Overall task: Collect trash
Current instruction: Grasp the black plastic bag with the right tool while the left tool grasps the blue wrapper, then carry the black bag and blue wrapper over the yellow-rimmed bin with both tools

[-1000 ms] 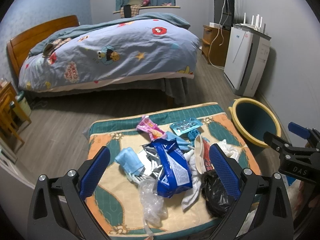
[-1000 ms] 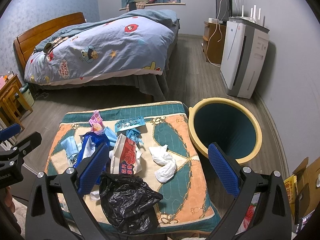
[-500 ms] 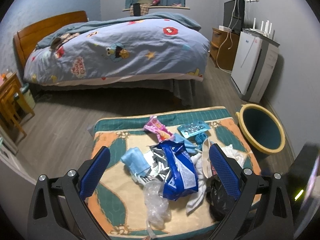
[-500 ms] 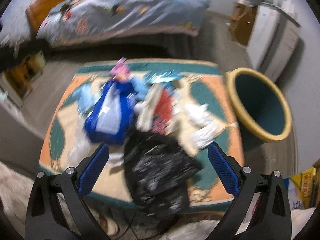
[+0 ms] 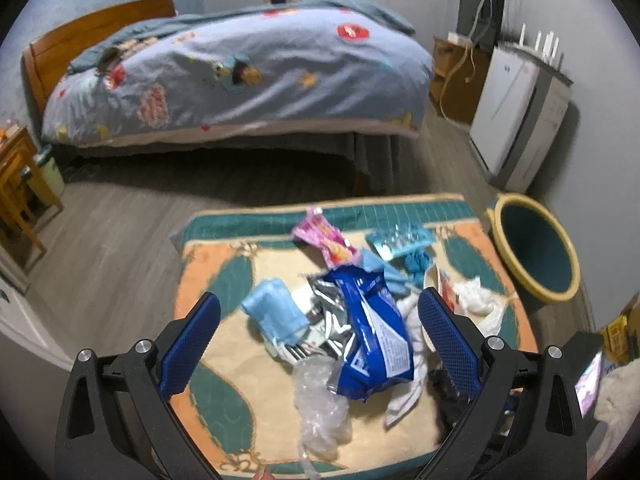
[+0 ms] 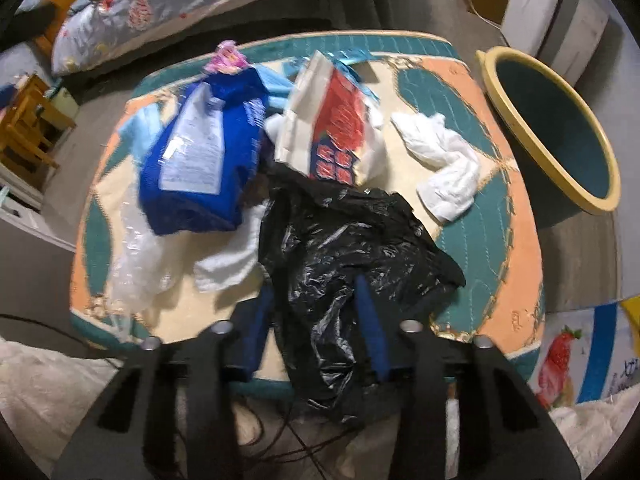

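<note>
Right gripper [image 6: 316,316] pointing steeply down, jaws just closed in on the near part of the black plastic bag [image 6: 352,248], blue pads pinching its crumpled film at the front edge of the quilted mat [image 6: 516,280]. Left gripper [image 5: 318,340] released, spread wide above the blue snack bag [image 5: 372,336] without touching it. Teal bin with yellow rim [image 6: 560,132] just beside the mat's right side.

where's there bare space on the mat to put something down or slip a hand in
Free: the near-left part of the mat, left of the blue bag, and the right strip in front of the white tissue, toward the basin. Crowded: the middle and far side, where wrappers pile up, and the near edge under the black bag.
</note>
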